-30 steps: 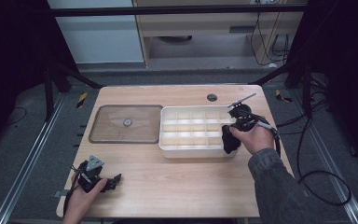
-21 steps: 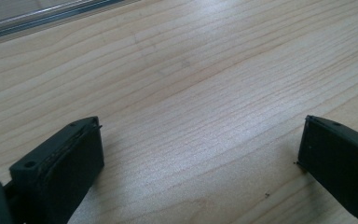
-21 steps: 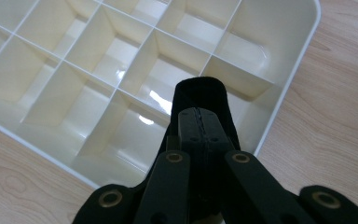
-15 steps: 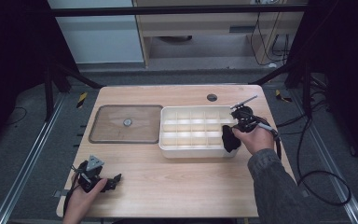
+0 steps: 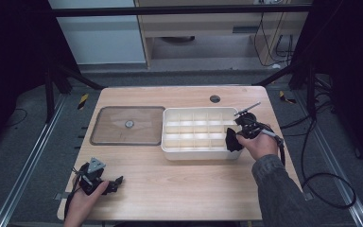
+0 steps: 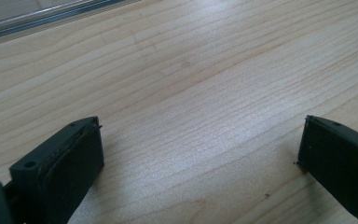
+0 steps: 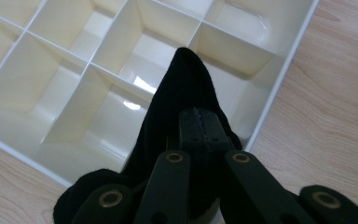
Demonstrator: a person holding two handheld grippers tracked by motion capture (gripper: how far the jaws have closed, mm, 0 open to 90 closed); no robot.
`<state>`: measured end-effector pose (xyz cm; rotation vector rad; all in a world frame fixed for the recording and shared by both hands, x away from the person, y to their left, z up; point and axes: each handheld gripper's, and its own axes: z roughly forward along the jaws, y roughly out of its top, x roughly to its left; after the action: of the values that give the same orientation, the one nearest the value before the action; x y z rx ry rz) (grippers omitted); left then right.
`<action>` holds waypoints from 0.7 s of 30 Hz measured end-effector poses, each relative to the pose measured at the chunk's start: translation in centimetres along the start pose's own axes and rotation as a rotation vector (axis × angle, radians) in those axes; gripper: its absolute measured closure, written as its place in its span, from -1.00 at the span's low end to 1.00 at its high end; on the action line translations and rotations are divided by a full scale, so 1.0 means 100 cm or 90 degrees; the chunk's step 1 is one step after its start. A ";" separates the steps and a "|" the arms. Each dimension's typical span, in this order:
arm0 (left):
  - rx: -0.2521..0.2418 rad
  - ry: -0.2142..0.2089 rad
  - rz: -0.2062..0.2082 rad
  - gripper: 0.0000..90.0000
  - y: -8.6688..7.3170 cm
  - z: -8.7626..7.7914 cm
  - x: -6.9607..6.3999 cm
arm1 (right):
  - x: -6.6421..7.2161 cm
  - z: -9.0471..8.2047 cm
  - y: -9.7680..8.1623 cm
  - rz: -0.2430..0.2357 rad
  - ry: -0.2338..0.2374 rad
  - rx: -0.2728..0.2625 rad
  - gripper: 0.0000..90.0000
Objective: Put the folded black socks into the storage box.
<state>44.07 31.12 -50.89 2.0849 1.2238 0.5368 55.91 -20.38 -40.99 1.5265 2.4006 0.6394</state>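
A white divided tray [image 5: 170, 135] with several compartments stands in the middle of the wooden table. My right gripper [image 5: 238, 135] hangs over its near right corner, shut on a black cloth [image 5: 230, 141]. In the right gripper view the black cloth [image 7: 182, 98] drapes over the closed jaws, with the right gripper [image 7: 200, 119] just above the tray [image 7: 279, 79] and its corner cells. My left gripper [image 5: 116, 182] rests near the table's front left edge. In the left gripper view the left gripper [image 6: 200, 149] is open, with bare wood between its fingers [image 6: 70, 161].
A clear flat lid [image 5: 127, 125] with a small round knob lies left of the tray. A dark round hole [image 5: 214, 99] sits in the tabletop behind the tray. Cables [image 5: 312, 156] trail off the table's right side.
My right gripper has sunk a little with the black cloth toward the tray's near right corner. The left gripper has stayed in place.
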 end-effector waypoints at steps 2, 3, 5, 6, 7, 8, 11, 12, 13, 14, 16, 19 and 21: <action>0.000 0.000 0.000 -1.00 0.000 0.000 0.000 | 0.000 0.002 -0.001 0.000 -0.001 0.001 1.00; 0.000 0.000 0.000 -1.00 0.000 0.000 0.000 | 0.000 0.003 -0.002 -0.002 0.000 0.000 1.00; -0.001 0.000 0.000 -1.00 0.000 0.000 0.000 | 0.000 0.004 -0.004 0.000 0.003 0.000 1.00; -0.001 0.000 0.000 -1.00 0.000 0.000 0.000 | 0.000 0.005 -0.004 -0.004 0.003 -0.001 1.00; -0.001 0.000 0.000 -1.00 0.000 0.000 0.000 | 0.000 0.005 -0.005 -0.008 0.005 -0.002 1.00; -0.001 0.000 0.000 -1.00 0.000 0.000 0.000 | 0.000 0.006 -0.006 -0.005 0.003 0.000 1.00; -0.001 0.000 0.000 -1.00 0.000 0.000 0.000 | 0.000 0.008 -0.008 -0.008 0.006 -0.001 1.00; -0.001 0.000 0.000 -1.00 0.000 0.001 0.000 | 0.000 0.009 -0.009 -0.011 0.006 -0.001 1.00; -0.001 0.000 0.000 -1.00 0.001 0.001 0.000 | 0.000 0.010 -0.010 -0.010 0.006 -0.002 1.00; -0.001 0.000 0.001 -1.00 0.001 0.001 0.000 | 0.000 0.011 -0.011 -0.013 0.004 -0.003 1.00; -0.001 0.000 0.000 -1.00 0.001 0.001 0.000 | 0.001 0.012 -0.012 -0.012 0.006 -0.002 1.00; -0.001 0.000 0.000 -1.00 0.001 0.001 0.000 | 0.003 0.014 -0.014 -0.011 0.006 -0.002 1.00; -0.001 0.000 0.000 -1.00 0.001 0.001 0.000 | 0.004 0.015 -0.015 -0.013 0.005 -0.002 1.00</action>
<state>44.16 31.03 -50.90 2.0839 1.2225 0.5378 55.18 -20.24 -42.97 1.4996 2.4158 0.6451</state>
